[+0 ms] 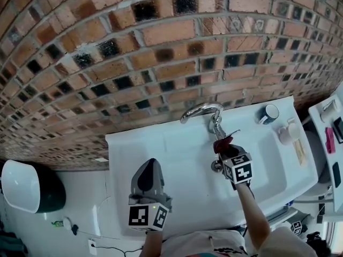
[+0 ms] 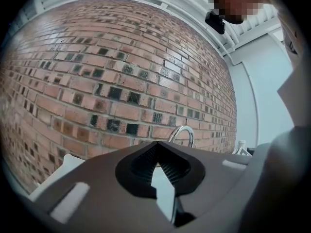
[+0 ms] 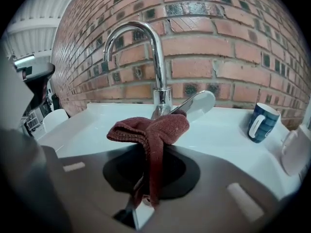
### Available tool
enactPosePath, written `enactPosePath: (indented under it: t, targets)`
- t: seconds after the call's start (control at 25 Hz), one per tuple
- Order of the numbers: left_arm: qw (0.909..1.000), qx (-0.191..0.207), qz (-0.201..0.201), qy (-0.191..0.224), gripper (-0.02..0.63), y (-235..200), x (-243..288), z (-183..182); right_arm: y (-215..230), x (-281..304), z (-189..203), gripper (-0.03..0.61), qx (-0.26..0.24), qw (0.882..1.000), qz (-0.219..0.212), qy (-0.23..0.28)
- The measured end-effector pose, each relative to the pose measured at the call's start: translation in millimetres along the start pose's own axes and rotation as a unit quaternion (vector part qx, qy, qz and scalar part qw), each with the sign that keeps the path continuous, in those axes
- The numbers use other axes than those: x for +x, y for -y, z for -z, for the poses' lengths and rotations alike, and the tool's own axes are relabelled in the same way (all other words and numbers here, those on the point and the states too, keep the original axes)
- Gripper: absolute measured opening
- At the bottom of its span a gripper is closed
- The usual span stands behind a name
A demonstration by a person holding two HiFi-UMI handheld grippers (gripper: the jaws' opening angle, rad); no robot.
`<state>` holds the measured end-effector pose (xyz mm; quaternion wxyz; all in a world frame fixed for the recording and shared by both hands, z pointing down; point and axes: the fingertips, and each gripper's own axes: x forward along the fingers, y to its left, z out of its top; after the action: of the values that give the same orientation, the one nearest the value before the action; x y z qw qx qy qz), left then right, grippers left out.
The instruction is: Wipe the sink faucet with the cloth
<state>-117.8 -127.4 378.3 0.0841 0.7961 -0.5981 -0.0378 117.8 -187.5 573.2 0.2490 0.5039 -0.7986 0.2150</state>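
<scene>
The chrome faucet (image 1: 202,111) arches over the back of the white sink (image 1: 161,154), in front of a brick wall. My right gripper (image 1: 225,146) is just in front of the faucet base, shut on a dark red cloth (image 1: 222,143). In the right gripper view the cloth (image 3: 151,129) bunches over the jaw tips of the right gripper (image 3: 154,142), close to the faucet (image 3: 156,62) and its lever handle (image 3: 198,104). My left gripper (image 1: 149,176) hovers over the basin's left half, shut and holding nothing. In the left gripper view the left gripper (image 2: 156,148) points at the wall, with the faucet (image 2: 182,133) beyond.
A blue mug (image 1: 268,113) and a white cup (image 1: 288,130) stand on the sink's right ledge. A shelf (image 1: 328,123) with small items is further right. A white and dark green fixture (image 1: 27,185) sits on the floor at the left.
</scene>
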Motion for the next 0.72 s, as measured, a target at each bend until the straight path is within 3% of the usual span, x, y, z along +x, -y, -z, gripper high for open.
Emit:
enactPosePath:
  t: [0.2,0.48,0.56,0.72]
  targets:
    - [1.0000,-0.003,0.002,0.001,0.005,0.1,0.9,-0.4,26.7,-22.7,-16.2,0.052,0.012,0.999,0.032,0.025]
    - [0.9999,-0.007,0.009,0.003,0.005,4.5,1.1,-0.2,80.5,-61.0,-37.1,0.052,0.041,0.991,0.110,0.068]
    - [0.9999,-0.008,0.011,0.004,0.005,6.2,2.3,-0.1,69.3,-58.8,-33.1,0.052,0.049,0.992,0.095,0.063]
    - [0.9998,-0.009,0.015,0.003,0.005,9.9,3.2,1.2,-8.7,-19.8,-11.4,0.052,0.030,0.999,-0.019,0.016]
